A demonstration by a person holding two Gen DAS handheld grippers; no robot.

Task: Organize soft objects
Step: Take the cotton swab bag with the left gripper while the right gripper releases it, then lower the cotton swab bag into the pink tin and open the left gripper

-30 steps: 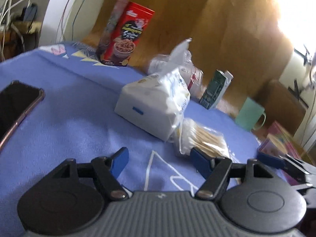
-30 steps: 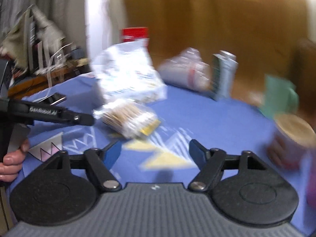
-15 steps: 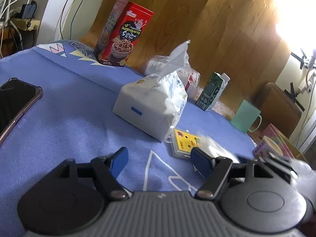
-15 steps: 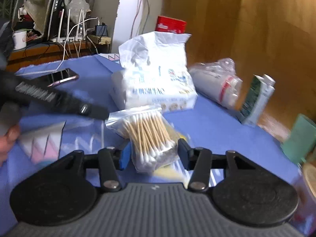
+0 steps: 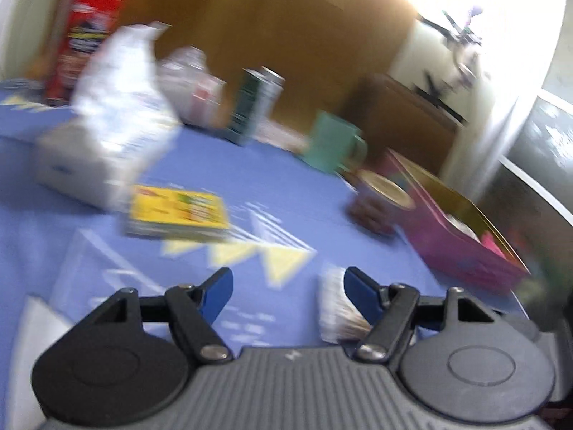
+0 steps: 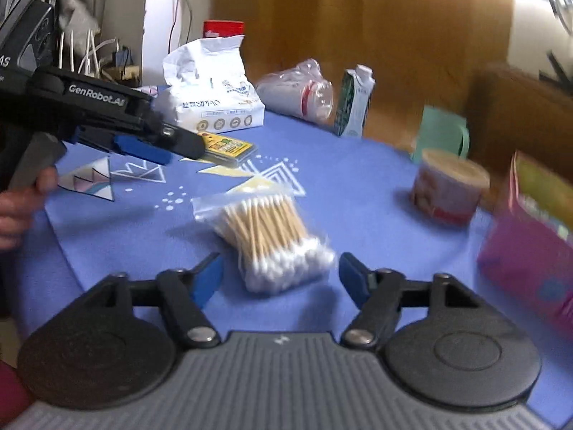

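A clear bag of cotton swabs (image 6: 270, 236) lies on the blue tablecloth (image 6: 358, 197), just ahead of my open right gripper (image 6: 279, 274), apart from both fingers. In the left wrist view the same bag (image 5: 335, 310) shows blurred beside the right finger of my open, empty left gripper (image 5: 286, 288). The left gripper (image 6: 143, 143) also shows from the side in the right wrist view. A white tissue pack (image 6: 211, 96) lies at the back; it is blurred in the left wrist view (image 5: 111, 136).
A yellow card pack (image 5: 179, 215) lies mid-table. A red box (image 5: 84, 39), a bagged cup stack (image 6: 297, 95), a green carton (image 6: 352, 102), a mint mug (image 6: 442, 136), a noodle cup (image 6: 447, 186) and a pink box (image 5: 454, 229) stand around.
My right gripper has opened and let go of the cotton swab bag, which now lies on the cloth. My left gripper has swung to the right.
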